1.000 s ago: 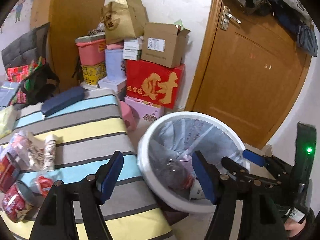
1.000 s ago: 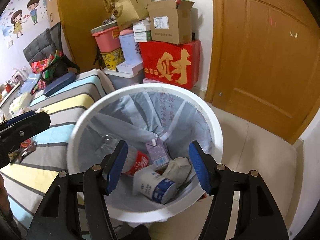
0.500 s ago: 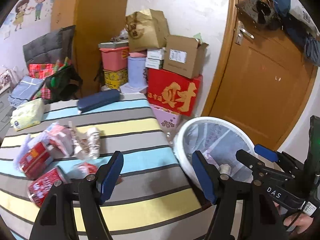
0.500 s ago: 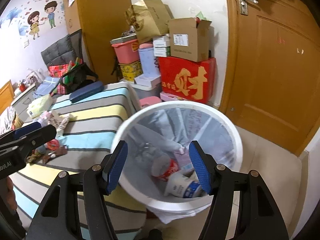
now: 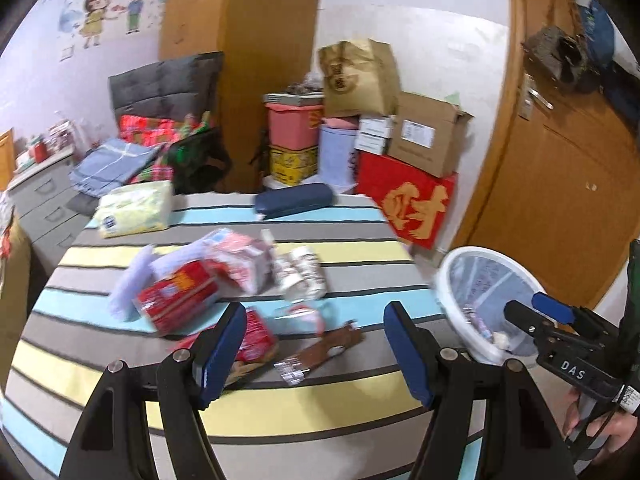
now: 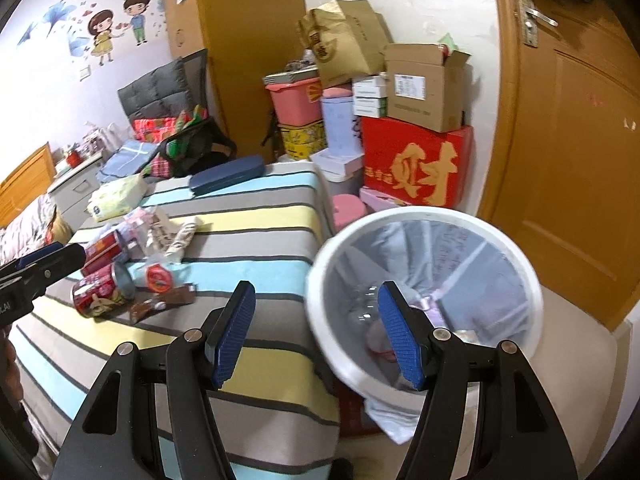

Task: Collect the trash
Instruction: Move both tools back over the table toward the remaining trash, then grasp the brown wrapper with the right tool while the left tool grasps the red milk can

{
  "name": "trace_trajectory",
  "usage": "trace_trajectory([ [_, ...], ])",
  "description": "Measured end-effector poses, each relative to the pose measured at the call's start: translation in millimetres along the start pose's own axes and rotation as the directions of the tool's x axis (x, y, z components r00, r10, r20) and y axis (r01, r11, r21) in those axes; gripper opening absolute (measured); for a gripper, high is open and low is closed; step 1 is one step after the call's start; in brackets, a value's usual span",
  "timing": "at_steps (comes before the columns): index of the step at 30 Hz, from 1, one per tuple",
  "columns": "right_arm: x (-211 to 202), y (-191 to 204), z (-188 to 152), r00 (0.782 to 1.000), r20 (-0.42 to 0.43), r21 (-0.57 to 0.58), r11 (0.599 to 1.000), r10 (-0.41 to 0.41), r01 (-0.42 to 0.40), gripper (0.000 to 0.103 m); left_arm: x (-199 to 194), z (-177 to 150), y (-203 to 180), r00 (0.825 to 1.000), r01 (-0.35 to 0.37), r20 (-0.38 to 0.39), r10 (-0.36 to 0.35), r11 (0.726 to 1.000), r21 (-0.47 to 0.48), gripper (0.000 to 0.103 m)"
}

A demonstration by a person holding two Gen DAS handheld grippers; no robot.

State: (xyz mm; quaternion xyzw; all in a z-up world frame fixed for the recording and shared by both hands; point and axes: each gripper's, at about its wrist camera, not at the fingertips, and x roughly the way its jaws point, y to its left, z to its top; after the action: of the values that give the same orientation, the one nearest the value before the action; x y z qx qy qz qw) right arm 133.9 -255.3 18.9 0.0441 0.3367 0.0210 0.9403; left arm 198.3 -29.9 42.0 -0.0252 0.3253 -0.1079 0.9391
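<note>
Trash lies on the striped table (image 5: 304,412): red cans (image 5: 178,300), a pink-white packet (image 5: 240,258), a crumpled white wrapper (image 5: 302,274) and a brown wrapper (image 5: 328,348). My left gripper (image 5: 316,354) hovers open over the table's near side, nothing between its fingers. The white bin (image 6: 424,300) with a clear liner stands on the floor right of the table, bottles and cartons inside. My right gripper (image 6: 318,334) is open and empty, its left finger over the table edge, its right finger over the bin. In the right wrist view the cans (image 6: 102,288) lie at left.
A navy case (image 5: 294,202) and a yellow-green tissue pack (image 5: 134,210) lie at the table's far side. Stacked boxes (image 6: 416,160) and tubs stand against the wall behind. A wooden door (image 6: 568,152) is at right. A hand (image 5: 600,428) holds the right gripper.
Both views have swung left, away from the bin and toward the table. The bin has slid to the right in both views and more trash on the table has come into sight. Jaws unchanged.
</note>
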Motion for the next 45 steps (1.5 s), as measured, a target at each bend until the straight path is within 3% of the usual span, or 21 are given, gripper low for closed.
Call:
trace_trajectory([
  [11, 19.2, 36.4, -4.0, 0.995, -0.059, -0.022, 0.997, 0.078, -0.080, 0.065, -3.2, -21.1, 62.7, 0.997, -0.064, -0.044, 0.063, 0.997, -0.043, 0.072],
  [16, 28.3, 54.8, -7.4, 0.991, -0.090, -0.037, 0.994, 0.102, -0.106, 0.065, 5.1, -24.7, 76.0, 0.997, -0.053, -0.065, 0.051, 0.998, -0.027, 0.072],
  [25, 49.2, 83.8, -12.2, 0.976, -0.169, -0.052, 0.987, 0.139, -0.150, 0.065, 29.4, -17.6, 76.4, 0.997, 0.002, -0.083, 0.003, 0.998, 0.062, 0.076],
  [35, 65.0, 96.4, -14.5, 0.966, -0.219, -0.029, 0.989, 0.136, -0.145, 0.065, 64.1, -21.0, 71.8, 0.983, 0.043, -0.185, -0.008, 0.981, 0.187, 0.076],
  [41, 73.4, 98.9, -11.2, 0.963, -0.235, -0.011, 0.990, 0.133, -0.140, 0.065, 74.6, -23.1, 79.5, 0.979, 0.040, -0.203, -0.003, 0.983, 0.177, 0.076],
  [45, 77.7, 101.5, -10.9, 0.962, -0.241, -0.007, 0.991, 0.130, -0.135, 0.065, 77.3, -22.0, 89.0, 0.974, 0.074, -0.220, -0.045, 0.989, 0.125, 0.075],
])
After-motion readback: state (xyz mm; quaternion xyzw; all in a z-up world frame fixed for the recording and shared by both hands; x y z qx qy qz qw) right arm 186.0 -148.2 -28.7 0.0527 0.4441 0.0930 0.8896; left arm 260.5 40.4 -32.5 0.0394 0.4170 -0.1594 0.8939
